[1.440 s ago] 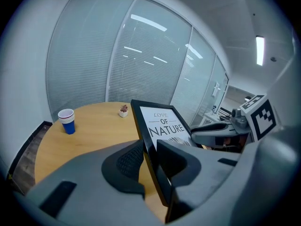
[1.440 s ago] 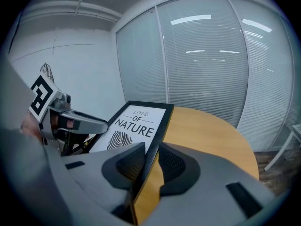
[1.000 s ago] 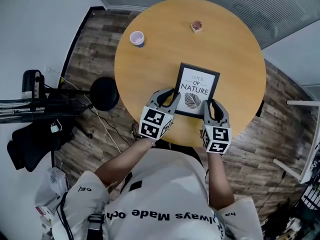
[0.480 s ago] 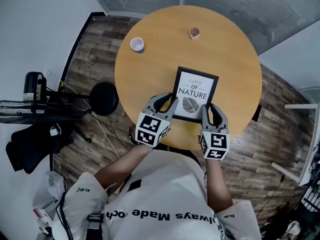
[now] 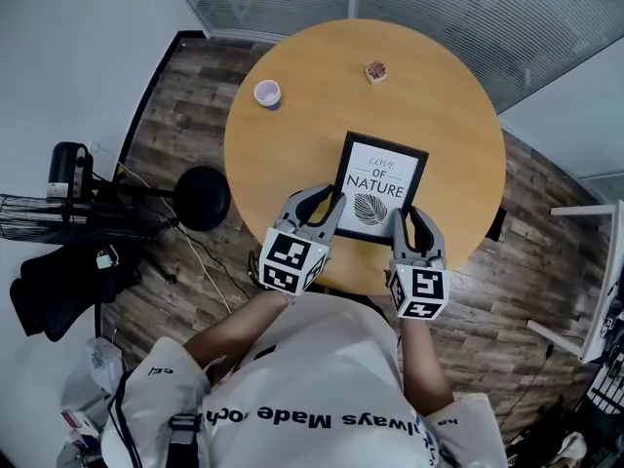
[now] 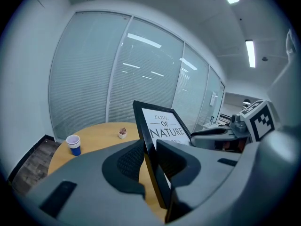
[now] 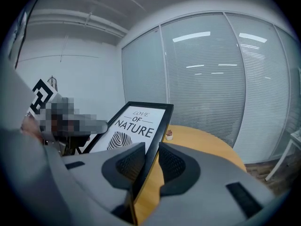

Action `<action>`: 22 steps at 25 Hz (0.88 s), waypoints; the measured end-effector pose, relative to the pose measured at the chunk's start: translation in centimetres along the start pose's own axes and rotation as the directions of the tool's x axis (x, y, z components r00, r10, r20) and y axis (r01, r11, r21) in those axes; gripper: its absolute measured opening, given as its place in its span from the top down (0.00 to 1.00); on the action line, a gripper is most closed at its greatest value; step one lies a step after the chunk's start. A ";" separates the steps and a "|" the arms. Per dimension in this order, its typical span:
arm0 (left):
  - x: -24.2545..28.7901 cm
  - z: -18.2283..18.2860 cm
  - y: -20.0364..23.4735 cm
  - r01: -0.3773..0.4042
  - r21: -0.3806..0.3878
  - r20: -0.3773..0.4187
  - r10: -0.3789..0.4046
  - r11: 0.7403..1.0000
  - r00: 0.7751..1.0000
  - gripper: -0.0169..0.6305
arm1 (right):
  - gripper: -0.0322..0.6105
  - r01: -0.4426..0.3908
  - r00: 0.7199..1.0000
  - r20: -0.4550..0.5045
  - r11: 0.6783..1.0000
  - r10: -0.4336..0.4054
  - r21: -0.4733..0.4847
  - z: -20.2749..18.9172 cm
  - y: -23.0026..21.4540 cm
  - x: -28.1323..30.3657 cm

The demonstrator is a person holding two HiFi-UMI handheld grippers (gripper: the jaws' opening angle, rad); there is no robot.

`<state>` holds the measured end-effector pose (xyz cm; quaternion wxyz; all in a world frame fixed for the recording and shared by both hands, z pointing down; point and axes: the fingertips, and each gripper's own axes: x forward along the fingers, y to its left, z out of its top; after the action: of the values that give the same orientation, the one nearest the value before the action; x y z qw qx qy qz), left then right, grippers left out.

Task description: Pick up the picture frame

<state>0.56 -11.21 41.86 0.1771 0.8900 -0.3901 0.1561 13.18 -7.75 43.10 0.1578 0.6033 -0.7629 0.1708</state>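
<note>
Wood-grain table (image 5: 322, 115), round, fills the middle of my head view, with plank flooring around it and a black round stool (image 5: 203, 197) on the floor just off its left edge. Toward the table's far-left edge stands a small paper cup (image 5: 266, 93), blue-sided in the left gripper view (image 6: 73, 144). Next comes the left gripper (image 5: 327, 201), its jaws clamped on the lower-left corner of the picture frame (image 5: 380, 188); looking along those jaws (image 6: 151, 161) I see both ridged pads pressed against the black moulding, one on each face. The frame itself, black-edged with a white print reading "LOVE OF NATURE" and a leaf drawing, sits over the near half of the table, and in both gripper views (image 6: 162, 126) (image 7: 136, 126) it rises tilted up and away from the jaws. Near the far edge, well apart from the frame, rests a small brownish object (image 5: 375, 71) that I cannot identify. At the right, the right gripper (image 5: 415, 220) is closed on the frame's lower-right corner, pads tight on either face (image 7: 150, 166).
</note>
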 end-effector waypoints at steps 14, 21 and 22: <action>-2.5 2.8 -0.7 0.014 -0.019 0.058 -0.013 1.000 0.998 0.83 | 0.79 -0.014 0.999 0.043 0.999 0.012 0.032 2.5 1.1 -2.3; -4.3 4.7 -0.9 0.022 -0.021 0.097 -0.020 1.000 0.995 0.83 | 0.79 -0.011 0.998 0.060 1.000 0.010 0.025 4.4 2.0 -3.5; -4.5 4.9 -0.9 0.023 -0.025 0.101 -0.020 0.999 0.995 0.83 | 0.79 -0.011 0.998 0.061 1.000 0.009 0.018 4.6 2.1 -3.7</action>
<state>-0.98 -9.96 35.46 0.1703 0.8985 -0.3909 0.1041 11.78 -6.19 37.16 0.1282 0.6057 -0.7687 0.1603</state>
